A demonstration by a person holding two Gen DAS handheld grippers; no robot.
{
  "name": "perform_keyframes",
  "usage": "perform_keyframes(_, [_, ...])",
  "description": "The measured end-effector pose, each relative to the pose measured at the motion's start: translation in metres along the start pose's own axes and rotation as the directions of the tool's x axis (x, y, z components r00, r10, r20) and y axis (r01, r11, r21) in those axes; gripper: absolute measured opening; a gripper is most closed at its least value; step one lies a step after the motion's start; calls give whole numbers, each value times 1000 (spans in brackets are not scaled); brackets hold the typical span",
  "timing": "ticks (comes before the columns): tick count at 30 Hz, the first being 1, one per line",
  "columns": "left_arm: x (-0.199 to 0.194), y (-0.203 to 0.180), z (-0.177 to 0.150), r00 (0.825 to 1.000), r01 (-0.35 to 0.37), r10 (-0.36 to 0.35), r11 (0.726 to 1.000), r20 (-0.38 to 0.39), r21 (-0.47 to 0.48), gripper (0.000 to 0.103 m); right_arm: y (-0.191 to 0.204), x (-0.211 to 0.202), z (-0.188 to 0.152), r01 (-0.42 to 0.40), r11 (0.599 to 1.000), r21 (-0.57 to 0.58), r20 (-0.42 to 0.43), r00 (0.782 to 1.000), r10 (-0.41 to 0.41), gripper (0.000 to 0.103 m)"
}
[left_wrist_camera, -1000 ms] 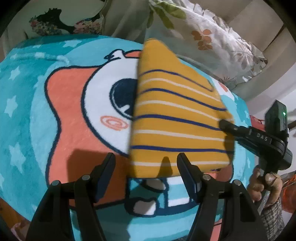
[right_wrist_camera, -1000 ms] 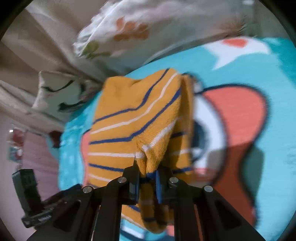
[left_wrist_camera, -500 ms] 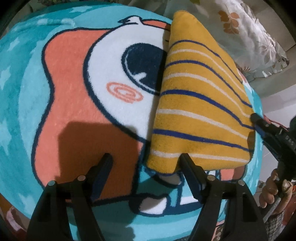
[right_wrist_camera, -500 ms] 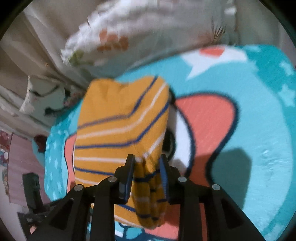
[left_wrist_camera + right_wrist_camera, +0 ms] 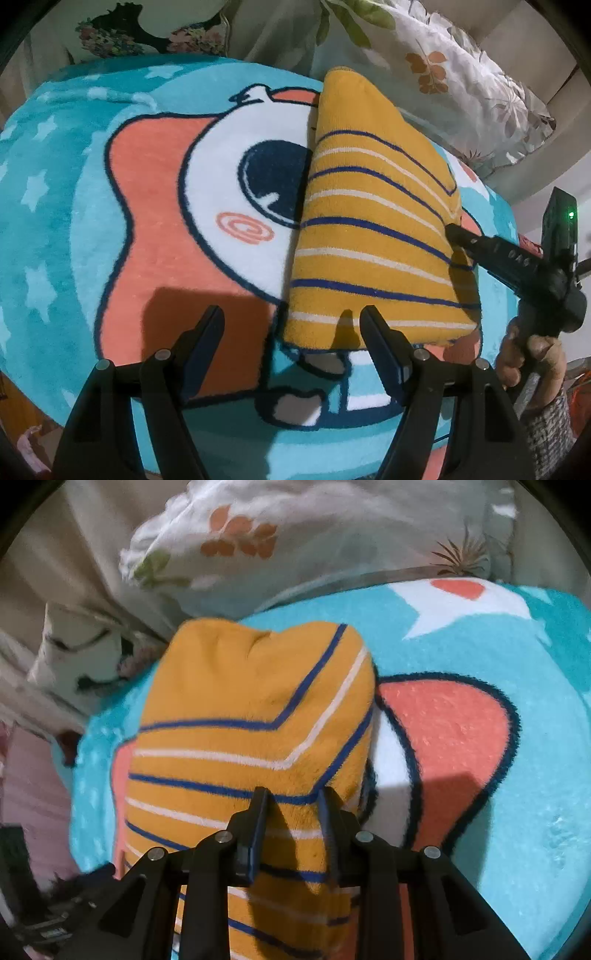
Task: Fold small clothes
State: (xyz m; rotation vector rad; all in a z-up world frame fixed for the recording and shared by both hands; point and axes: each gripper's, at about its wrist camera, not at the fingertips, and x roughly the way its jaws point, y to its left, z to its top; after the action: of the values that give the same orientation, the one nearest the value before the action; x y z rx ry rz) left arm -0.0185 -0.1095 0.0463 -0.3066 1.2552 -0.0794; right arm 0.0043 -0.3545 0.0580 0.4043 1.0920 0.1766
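A folded yellow striped garment (image 5: 373, 236) lies flat on a cartoon blanket (image 5: 155, 206) over a bed, w/ pillows (image 5: 458, 81) behind. Left gripper (image 5: 291, 328) hangs at its near edge, fingers apart, grasping nothing. Right gripper (image 5: 293, 805) sits over the cloth, fingers parted, no fabric pinched btwn them. Risk: a fingertip snagging the plush top layer on lift-off, pulling the fold open.

black hand-held gripper (image 5: 291, 328), silver screws, knit sleeve (image 5: 550, 432)
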Motion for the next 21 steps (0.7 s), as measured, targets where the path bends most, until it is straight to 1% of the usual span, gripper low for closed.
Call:
perform_keyframes(3, [-3,8,-3,1000,-17,17,1000,12,-11,75,12,-26,5,18,1000,-24,84,996,-16,31])
perform_keyframes(4, [-2,10,-3,1000,-21,21,1000,13,-16,75,20,-33,8,16,999,-44,117,993,-11,31])
perform_keyframes(6, [1,14,-3,1000,-29,29,999,1,-32,75,37,-40,14,-17,997,-76,145,989,28,31])
perform_keyframes(7, [3,17,-4,999,-32,31,999,-8,-41,75,46,-40,17,-52,994,-93,147,987,65,31])
perform_keyframes(9, [5,20,-4,999,-33,33,998,-16,-49,75,66,-31,23,-186,977,-109,97,976,197,31])
perform_keyframes(10, [5,20,-4,999,-34,34,998,-17,-48,75,73,-22,26,-277,957,-90,52,958,282,31])
perform_keyframes(11, [5,21,-5,999,-37,36,998,-17,-48,75,80,-7,29,-385,922,-50,-8,923,385,31])
perform_keyframes(12, [4,22,-5,999,-39,38,998,-17,-49,75,85,5,31,-456,890,-16,-54,889,454,31])
perform_keyframes(13, [4,23,-6,999,-42,41,998,-16,-49,75,91,19,32,-508,861,15,-101,856,507,31])
perform_keyframes(14, [3,24,-7,999,-46,45,998,-17,-51,75,95,35,33,-525,850,36,-140,840,525,31])
perform_keyframes(15, [2,26,-8,999,-49,48,997,-18,-54,75,98,46,34,-513,857,47,-160,843,514,32])
perform_keyframes(17, [2,30,-10,998,-54,53,997,-21,-61,75,96,78,34,-467,877,109,-210,852,480,31])
perform_keyframes(18, [1,32,-11,998,-56,55,996,-21,-64,75,89,92,34,-449,880,156,-217,853,474,25])
perform_keyframes(19, [0,33,-13,998,-59,57,996,-20,-68,75,80,100,34,-452,869,204,-206,847,489,13])
perform_keyframes(21, [-2,37,-15,998,-64,63,995,-19,-77,75,70,107,35,-458,851,257,-186,841,509,6])
